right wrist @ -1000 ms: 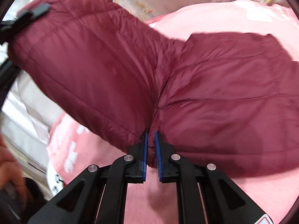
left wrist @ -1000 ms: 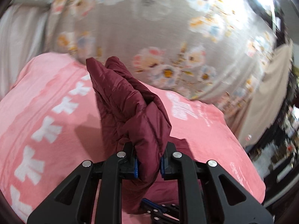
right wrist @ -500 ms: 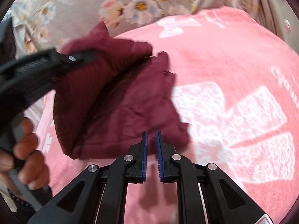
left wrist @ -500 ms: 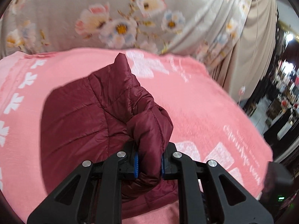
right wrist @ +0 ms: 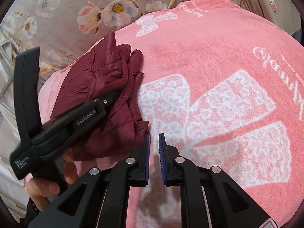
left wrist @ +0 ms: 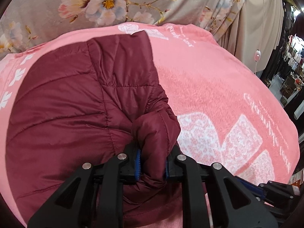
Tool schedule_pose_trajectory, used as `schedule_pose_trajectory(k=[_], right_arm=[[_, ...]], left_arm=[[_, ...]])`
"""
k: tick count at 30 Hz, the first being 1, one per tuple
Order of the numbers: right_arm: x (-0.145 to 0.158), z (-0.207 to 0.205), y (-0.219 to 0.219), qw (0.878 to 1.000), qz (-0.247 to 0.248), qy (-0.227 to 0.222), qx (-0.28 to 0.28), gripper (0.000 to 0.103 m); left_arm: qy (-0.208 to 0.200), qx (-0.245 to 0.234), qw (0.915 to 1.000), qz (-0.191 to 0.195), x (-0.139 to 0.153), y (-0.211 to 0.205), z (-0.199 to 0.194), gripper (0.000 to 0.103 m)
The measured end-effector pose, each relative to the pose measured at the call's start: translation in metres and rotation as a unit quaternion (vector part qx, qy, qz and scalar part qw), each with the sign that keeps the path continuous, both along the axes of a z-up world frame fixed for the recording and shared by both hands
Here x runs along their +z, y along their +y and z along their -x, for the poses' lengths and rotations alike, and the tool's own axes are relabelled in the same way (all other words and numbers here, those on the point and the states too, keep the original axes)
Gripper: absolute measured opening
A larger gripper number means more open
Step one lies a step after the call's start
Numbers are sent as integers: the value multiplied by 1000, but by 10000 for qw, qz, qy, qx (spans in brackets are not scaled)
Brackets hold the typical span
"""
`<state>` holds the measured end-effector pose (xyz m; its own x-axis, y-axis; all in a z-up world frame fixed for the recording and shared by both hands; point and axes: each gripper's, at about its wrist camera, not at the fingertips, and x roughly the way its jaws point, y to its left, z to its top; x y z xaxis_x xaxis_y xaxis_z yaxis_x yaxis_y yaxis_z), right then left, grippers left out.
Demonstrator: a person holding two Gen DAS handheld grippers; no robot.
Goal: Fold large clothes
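Observation:
A dark maroon quilted jacket (left wrist: 62, 117) lies folded on a pink blanket (left wrist: 218, 95). My left gripper (left wrist: 152, 163) is shut on a thick bunched edge of the jacket at its near right side. In the right wrist view the jacket (right wrist: 98, 102) lies left of centre with the left gripper (right wrist: 110, 98) resting on it, held by a hand. My right gripper (right wrist: 153, 144) is slightly open and empty, just right of the jacket's near edge, above the blanket (right wrist: 218, 60).
A grey floral curtain (left wrist: 114, 1) hangs behind the blanket. A beige cloth (left wrist: 252, 19) and dark shelves with goods (left wrist: 290, 57) stand at the right. The blanket carries white bow prints (right wrist: 209, 114).
The jacket was carried from hanging in the air down flat onto the blanket. My right gripper let go of it and now stands slightly open beside it. The left gripper keeps its hold.

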<state>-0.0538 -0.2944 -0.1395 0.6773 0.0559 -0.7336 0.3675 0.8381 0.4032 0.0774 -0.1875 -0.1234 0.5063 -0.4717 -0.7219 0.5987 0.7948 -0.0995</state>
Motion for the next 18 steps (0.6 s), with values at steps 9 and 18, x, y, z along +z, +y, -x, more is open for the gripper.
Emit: schedule_pose_trajectory(k=[9, 18], right_arm=[[20, 6, -8, 9994, -195, -243, -180, 16], [109, -60, 1, 9936, -35, -1108, 226, 52]], left_arm=[[925, -349, 9833, 1527, 60, 51, -7, 60], [-157, 1866, 9767, 1046, 136, 157, -96, 60]])
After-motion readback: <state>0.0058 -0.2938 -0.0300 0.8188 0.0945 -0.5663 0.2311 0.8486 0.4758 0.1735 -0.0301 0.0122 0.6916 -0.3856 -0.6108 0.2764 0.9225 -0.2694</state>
